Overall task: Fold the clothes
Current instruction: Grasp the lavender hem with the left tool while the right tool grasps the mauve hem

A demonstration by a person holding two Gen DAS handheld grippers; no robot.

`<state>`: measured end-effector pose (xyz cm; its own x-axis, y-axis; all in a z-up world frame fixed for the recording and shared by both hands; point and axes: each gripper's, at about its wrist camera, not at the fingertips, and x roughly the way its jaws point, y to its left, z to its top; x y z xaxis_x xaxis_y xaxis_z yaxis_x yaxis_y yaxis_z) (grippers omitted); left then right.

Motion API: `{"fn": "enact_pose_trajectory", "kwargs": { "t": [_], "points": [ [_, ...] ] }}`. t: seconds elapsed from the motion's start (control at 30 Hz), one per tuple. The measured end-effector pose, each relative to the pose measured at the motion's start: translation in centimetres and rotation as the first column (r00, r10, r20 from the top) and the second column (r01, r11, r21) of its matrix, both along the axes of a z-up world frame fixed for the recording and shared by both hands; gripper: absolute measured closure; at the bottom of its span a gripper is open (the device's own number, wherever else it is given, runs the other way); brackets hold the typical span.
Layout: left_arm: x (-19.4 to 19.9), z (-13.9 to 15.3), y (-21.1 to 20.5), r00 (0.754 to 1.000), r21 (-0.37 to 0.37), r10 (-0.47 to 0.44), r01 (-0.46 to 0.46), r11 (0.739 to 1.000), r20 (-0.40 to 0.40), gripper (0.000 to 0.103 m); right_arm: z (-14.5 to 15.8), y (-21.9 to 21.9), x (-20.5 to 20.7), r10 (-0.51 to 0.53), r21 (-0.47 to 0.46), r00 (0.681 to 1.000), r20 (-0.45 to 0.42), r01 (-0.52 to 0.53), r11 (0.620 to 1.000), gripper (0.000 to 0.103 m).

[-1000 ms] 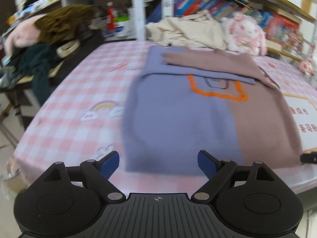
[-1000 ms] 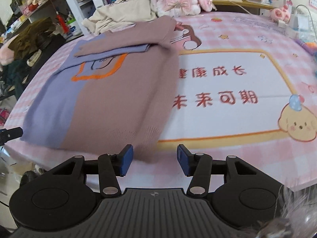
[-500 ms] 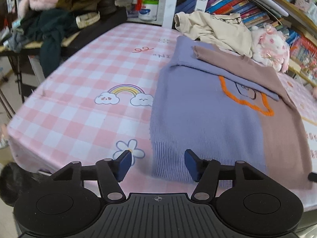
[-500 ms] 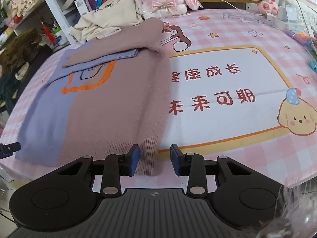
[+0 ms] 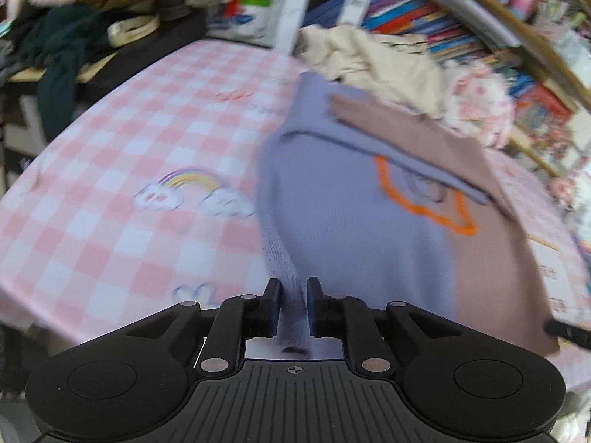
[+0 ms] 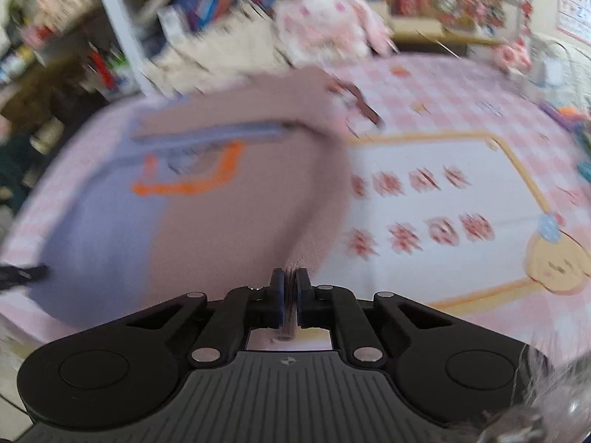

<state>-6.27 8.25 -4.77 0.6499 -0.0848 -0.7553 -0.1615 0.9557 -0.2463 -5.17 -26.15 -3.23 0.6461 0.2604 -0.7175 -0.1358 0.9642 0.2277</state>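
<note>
A two-tone sweater (image 5: 362,221), lavender on its left half and mauve on its right with an orange outline, lies on the pink checked table (image 5: 110,192), its sleeves folded across the top. My left gripper (image 5: 293,297) is shut on the lavender hem corner, which rises off the table. My right gripper (image 6: 290,293) is shut on the mauve hem corner of the sweater (image 6: 236,221). Both views are blurred by motion.
A cream garment (image 5: 373,55) and a pink plush rabbit (image 5: 480,99) lie behind the sweater by the bookshelves. Dark clothes (image 5: 59,48) pile on a side table at left. A printed mat with red characters (image 6: 424,203) covers the table's right part.
Both grippers moved in to the sweater's near hem and closed on its two corners. The corners now lift off the table.
</note>
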Motion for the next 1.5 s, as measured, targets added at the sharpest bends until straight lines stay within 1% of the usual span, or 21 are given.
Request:
{"fn": "enact_pose_trajectory", "kwargs": {
  "t": [0.07, 0.1, 0.13, 0.17, 0.23, 0.3, 0.33, 0.37, 0.43, 0.47, 0.5, 0.6, 0.67, 0.73, 0.9, 1.03, 1.43, 1.5],
  "points": [
    [0.4, -0.1, -0.2, 1.0, 0.014, -0.022, 0.022, 1.0, -0.013, 0.089, 0.0, 0.2, 0.5, 0.001, 0.048, 1.0, -0.007, -0.001, 0.999, 0.096],
    [0.4, -0.2, -0.1, 0.999, 0.016, -0.025, 0.025, 1.0, -0.021, 0.086, 0.1, 0.3, 0.7, 0.002, 0.072, 1.0, -0.011, -0.001, 0.997, 0.096],
    [0.5, -0.4, -0.1, 0.999, 0.017, -0.025, 0.026, 1.0, -0.028, 0.086, 0.0, 0.4, 0.9, 0.001, 0.09, 1.0, -0.018, 0.001, 0.996, 0.095],
    [0.5, -0.5, 0.0, 0.999, 0.011, -0.028, 0.028, 1.0, -0.036, 0.086, -0.2, 0.5, 1.2, -0.005, 0.089, 0.999, -0.039, 0.009, 0.996, 0.092],
    [0.4, -0.7, 0.3, 0.998, 0.0, -0.028, 0.028, 1.0, -0.052, 0.082, -0.7, 0.5, 1.3, -0.024, 0.081, 0.997, -0.073, 0.03, 0.996, 0.089],
    [0.4, -1.0, 0.8, 0.997, -0.015, -0.025, 0.024, 1.0, -0.067, 0.076, -1.1, 0.3, 1.2, -0.039, 0.071, 0.994, -0.098, 0.046, 0.996, 0.078],
    [0.4, -1.1, 1.0, 0.997, -0.024, -0.022, 0.02, 1.0, -0.075, 0.074, -1.4, 0.1, 1.2, -0.047, 0.07, 0.993, -0.112, 0.055, 0.996, 0.07],
    [0.3, -1.3, 1.1, 0.996, -0.039, -0.021, 0.017, 0.999, -0.084, 0.074, -1.6, 0.0, 1.1, -0.054, 0.071, 0.991, -0.124, 0.063, 0.995, 0.069],
    [0.2, -1.7, 1.5, 0.995, -0.082, -0.019, 0.011, 0.997, -0.101, 0.072, -2.1, -0.4, 0.9, -0.068, 0.075, 0.987, -0.148, 0.08, 0.994, 0.069],
    [0.3, -1.8, 1.6, 0.995, -0.1, -0.015, 0.005, 0.995, -0.099, 0.068, -2.3, -0.6, 0.9, -0.073, 0.081, 0.985, -0.157, 0.087, 0.993, 0.069],
    [0.3, -1.8, 1.8, 0.995, -0.117, -0.011, 0.0, 0.993, -0.096, 0.067, -2.5, -0.8, 0.9, -0.081, 0.088, 0.983, -0.165, 0.097, 0.991, 0.069],
    [0.6, -1.9, 2.0, 0.996, -0.131, -0.01, -0.002, 0.991, -0.093, 0.067, -2.9, -1.5, 1.2, -0.109, 0.135, 0.977, -0.183, 0.135, 0.982, 0.068],
    [0.7, -1.9, 2.0, 0.996, -0.131, -0.011, -0.001, 0.991, -0.089, 0.067, -2.9, -1.9, 1.6, -0.13, 0.204, 0.97, -0.205, 0.173, 0.964, 0.067],
    [0.8, -1.9, 2.0, 0.996, -0.13, -0.015, 0.004, 0.992, -0.086, 0.067, -2.9, -1.8, 1.9, -0.125, 0.261, 0.968, -0.215, 0.18, 0.948, 0.067],
    [0.9, -1.9, 2.0, 0.996, -0.127, -0.02, 0.01, 0.992, -0.084, 0.067, -2.6, -1.3, 2.5, -0.108, 0.23, 0.972, -0.209, 0.156, 0.961, 0.066],
    [1.0, -1.9, 2.1, 0.996, -0.13, -0.021, 0.01, 0.991, -0.085, 0.067, -2.3, -2.5, 3.6, -0.157, 0.217, 0.97, -0.187, 0.197, 0.956, 0.067],
    [1.5, -1.8, 2.2, 0.996, -0.145, -0.008, -0.005, 0.989, -0.092, 0.067, -3.5, -4.7, 8.3, -0.132, 0.331, 0.956, -0.263, 0.218, 0.918, 0.067],
    [1.5, -1.8, 2.1, 0.996, -0.136, -0.01, -0.003, 0.991, -0.092, 0.067, -3.7, -4.9, 8.9, -0.122, 0.344, 0.954, -0.275, 0.216, 0.914, 0.069]
  ]
}}
